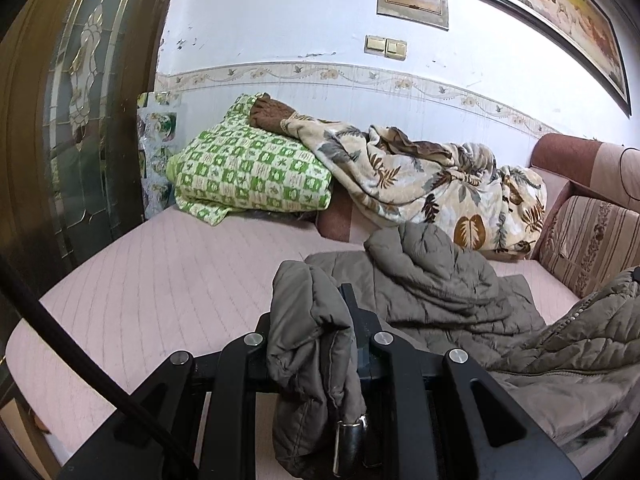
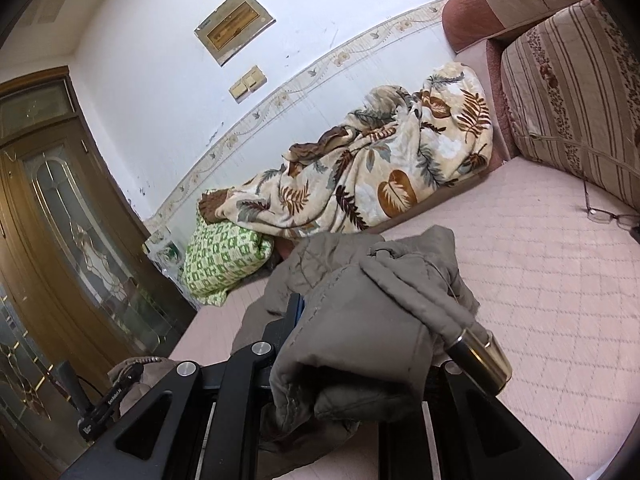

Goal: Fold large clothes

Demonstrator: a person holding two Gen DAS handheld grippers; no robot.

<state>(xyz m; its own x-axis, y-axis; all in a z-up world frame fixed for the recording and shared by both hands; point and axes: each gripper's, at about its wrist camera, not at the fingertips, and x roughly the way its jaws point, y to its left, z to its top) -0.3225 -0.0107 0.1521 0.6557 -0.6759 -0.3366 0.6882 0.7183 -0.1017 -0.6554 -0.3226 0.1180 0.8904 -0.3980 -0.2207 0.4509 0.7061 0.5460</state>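
Over one pink sofa (image 1: 140, 280), two grippers' fingers (image 1: 356, 300) (image 2: 294, 308) apparently pinch one grey jacket (image 1: 440, 280)

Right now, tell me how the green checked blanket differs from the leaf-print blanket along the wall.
The green checked blanket is folded into a compact bundle; the leaf-print blanket lies rumpled and spread out. The checked one has green and white squares; the leaf-print one is cream with brown and grey leaves. The leaf-print blanket looks larger, and one end drapes over the checked one. Both rest on the pink sofa against the wall.
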